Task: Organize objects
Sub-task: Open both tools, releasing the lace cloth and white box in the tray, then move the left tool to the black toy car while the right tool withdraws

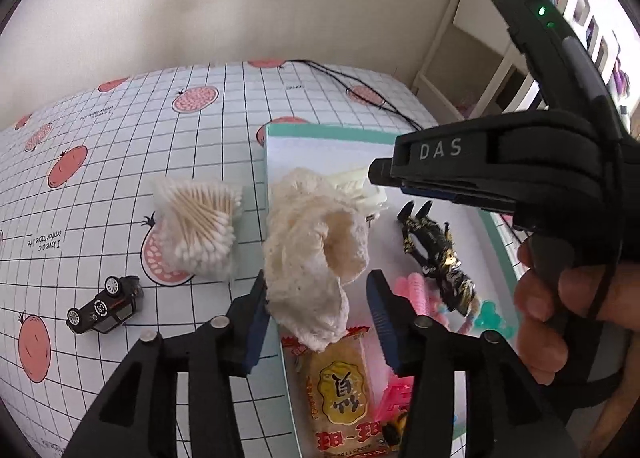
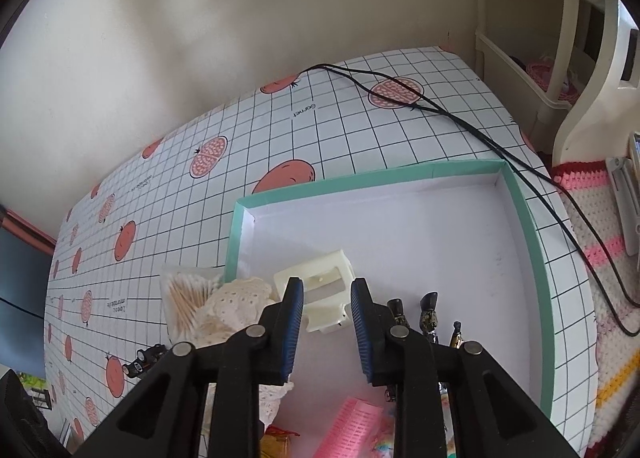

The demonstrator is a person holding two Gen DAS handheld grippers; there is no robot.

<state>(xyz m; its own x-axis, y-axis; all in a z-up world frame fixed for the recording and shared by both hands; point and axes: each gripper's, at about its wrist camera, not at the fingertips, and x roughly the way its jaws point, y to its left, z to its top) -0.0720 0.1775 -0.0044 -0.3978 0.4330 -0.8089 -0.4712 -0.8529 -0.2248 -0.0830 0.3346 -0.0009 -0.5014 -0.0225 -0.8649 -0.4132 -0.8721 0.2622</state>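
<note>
Tray [image 2: 536,258], lace cloth [image 1: 312,258] between left claw [image 1: 320,322]

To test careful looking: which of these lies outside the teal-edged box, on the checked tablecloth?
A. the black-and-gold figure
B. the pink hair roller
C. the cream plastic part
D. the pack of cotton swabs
D: the pack of cotton swabs rests on the tablecloth, left of the box wall.

right gripper [image 1: 384,174] body: "DAS" | tablecloth [image 1: 120,162], left of left gripper [image 1: 320,322]: "I love a comfortable life", upside down | tablecloth, far ahead of right gripper: "Garnet" | snack packet [image 1: 340,390], below left gripper: Chinese characters
</note>
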